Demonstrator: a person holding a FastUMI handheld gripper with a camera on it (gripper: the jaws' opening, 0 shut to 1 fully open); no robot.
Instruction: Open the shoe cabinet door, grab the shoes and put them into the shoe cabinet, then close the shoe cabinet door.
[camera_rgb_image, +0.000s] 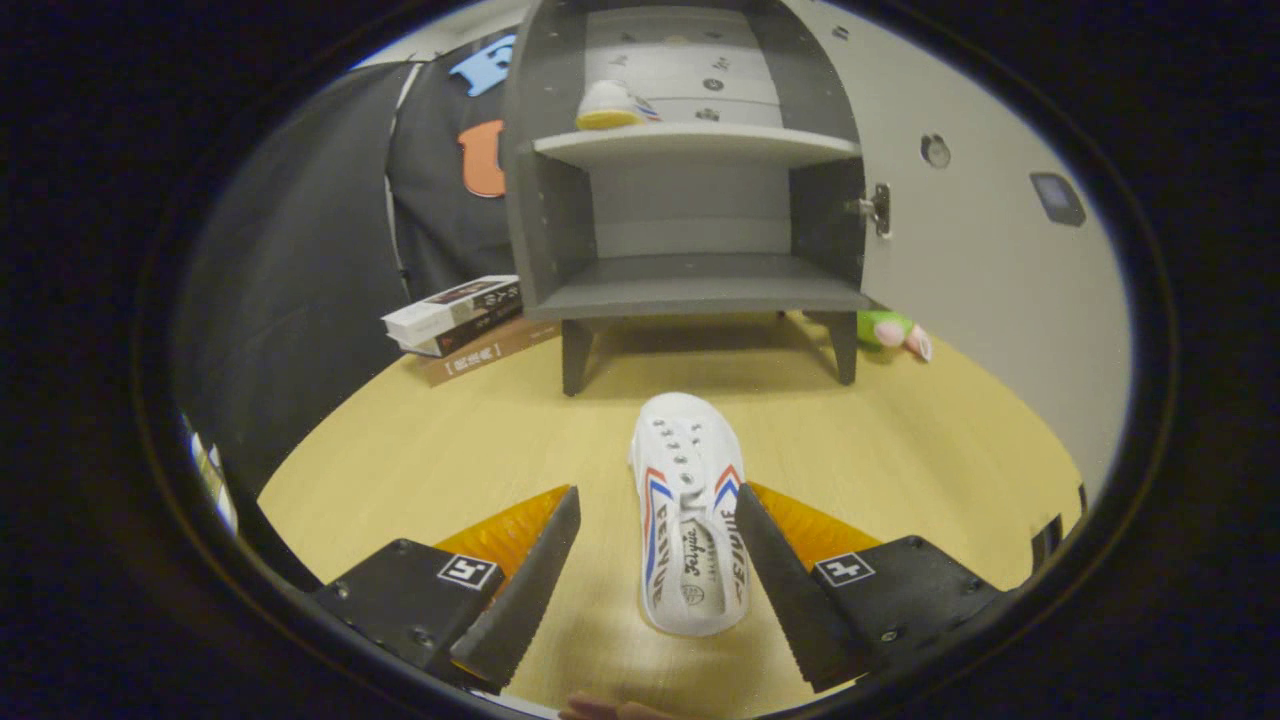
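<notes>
Left: books (462, 318) are lying stacked on the worktop (420, 460), just beside the shoe cabinet (690, 180). Centre: the cabinet is standing open, its door (985, 260) swung out to the right; one white shoe (610, 106) is already sitting on the upper shelf. A second white shoe (690, 510) is lying on the worktop in front of the cabinet, toe pointing toward it. The gripper (657, 505) is holding its fingers wide around this shoe; the right finger is sitting close against its side, the left well apart. Right: a green plush toy (892, 332) is resting by the cabinet leg.
</notes>
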